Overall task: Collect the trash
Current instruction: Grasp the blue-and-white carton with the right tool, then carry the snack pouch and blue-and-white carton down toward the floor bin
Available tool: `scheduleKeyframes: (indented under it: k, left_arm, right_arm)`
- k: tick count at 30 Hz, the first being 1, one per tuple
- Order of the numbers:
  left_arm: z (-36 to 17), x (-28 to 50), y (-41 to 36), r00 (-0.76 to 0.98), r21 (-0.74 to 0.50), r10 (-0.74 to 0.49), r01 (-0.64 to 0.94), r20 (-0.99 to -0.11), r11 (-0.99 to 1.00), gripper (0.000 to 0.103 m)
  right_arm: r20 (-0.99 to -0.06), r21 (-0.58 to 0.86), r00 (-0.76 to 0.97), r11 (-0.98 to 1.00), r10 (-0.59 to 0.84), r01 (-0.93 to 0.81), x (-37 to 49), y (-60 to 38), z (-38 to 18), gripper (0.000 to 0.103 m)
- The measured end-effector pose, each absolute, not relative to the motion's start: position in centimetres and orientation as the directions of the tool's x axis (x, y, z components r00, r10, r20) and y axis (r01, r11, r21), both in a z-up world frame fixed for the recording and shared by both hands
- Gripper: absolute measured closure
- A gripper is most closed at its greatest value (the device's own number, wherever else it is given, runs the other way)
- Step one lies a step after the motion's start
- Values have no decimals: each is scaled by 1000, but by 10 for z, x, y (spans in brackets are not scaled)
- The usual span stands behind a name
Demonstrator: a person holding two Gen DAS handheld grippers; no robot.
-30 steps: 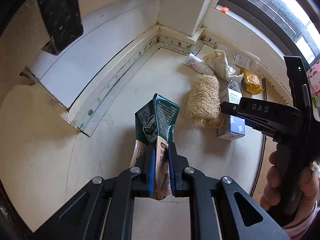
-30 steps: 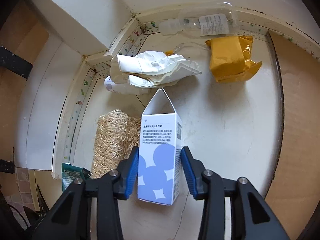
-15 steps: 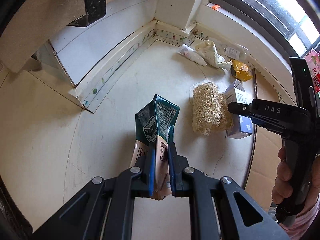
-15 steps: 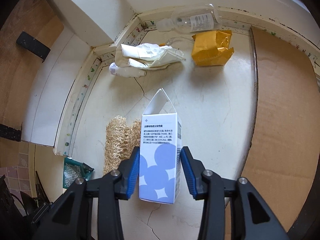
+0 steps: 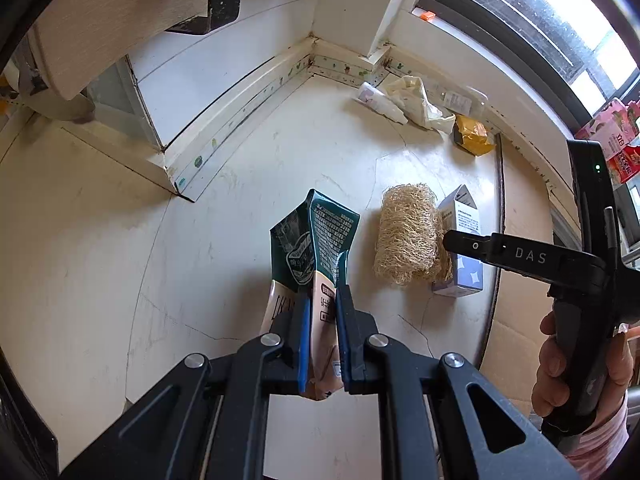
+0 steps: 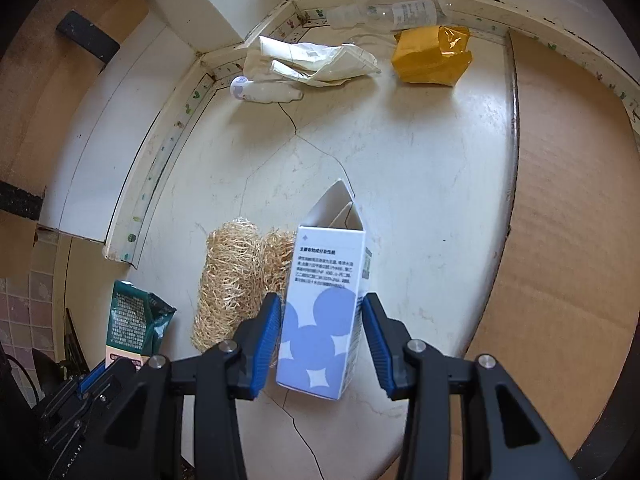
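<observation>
My left gripper [image 5: 324, 304] is shut on a dark green snack bag [image 5: 316, 232] and holds it off the pale floor. That bag [image 6: 132, 320] also shows at the lower left of the right wrist view. My right gripper [image 6: 322, 308] is shut on a white carton with blue dots [image 6: 324, 280], its top flap open. A straw-coloured loofah [image 6: 232, 276] lies against the carton's left side, with fibres between the left pad and the carton. In the left wrist view the loofah [image 5: 406, 240] and carton [image 5: 464, 216] sit side by side to the right.
In the far corner lie a crumpled white bag [image 6: 312, 60], a small white bottle [image 6: 264, 92], a clear plastic bottle [image 6: 400, 10] and a yellow packet [image 6: 432, 54]. Cardboard sheet [image 6: 560, 240] covers the floor on the right. A hand [image 5: 560, 360] grips the right tool.
Both grippers have drawn back from the corner with the bag and the carton; the corner trash looks smaller and farther. The loofah has kept its place beside the carton.
</observation>
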State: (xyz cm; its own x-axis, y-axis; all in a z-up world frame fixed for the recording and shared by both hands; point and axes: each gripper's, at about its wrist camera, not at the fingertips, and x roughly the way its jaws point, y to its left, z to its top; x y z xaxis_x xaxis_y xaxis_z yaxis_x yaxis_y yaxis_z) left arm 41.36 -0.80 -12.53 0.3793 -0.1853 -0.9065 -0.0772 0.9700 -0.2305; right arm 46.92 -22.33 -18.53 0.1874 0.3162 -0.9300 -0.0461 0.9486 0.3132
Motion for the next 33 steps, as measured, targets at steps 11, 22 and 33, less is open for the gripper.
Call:
scheduleKeyframes:
  k: [11,22,33]
  left_arm:
    - [-112,391,-8,401,-242,-202,-52,-893,969,93]
    - [-66,326,7,459,-249,-236,33,-856,968,93]
    - [-41,235,33,494,-264,-280,103,-823,959,93]
  right_arm:
    - [-910,356,209,933,358,-47,442,-216,-177,63]
    - [-862,387,327,920,387,-67,362,-214,-111,64]
    - [-833,406,382,911,400,-69,259,-203,-75,64]
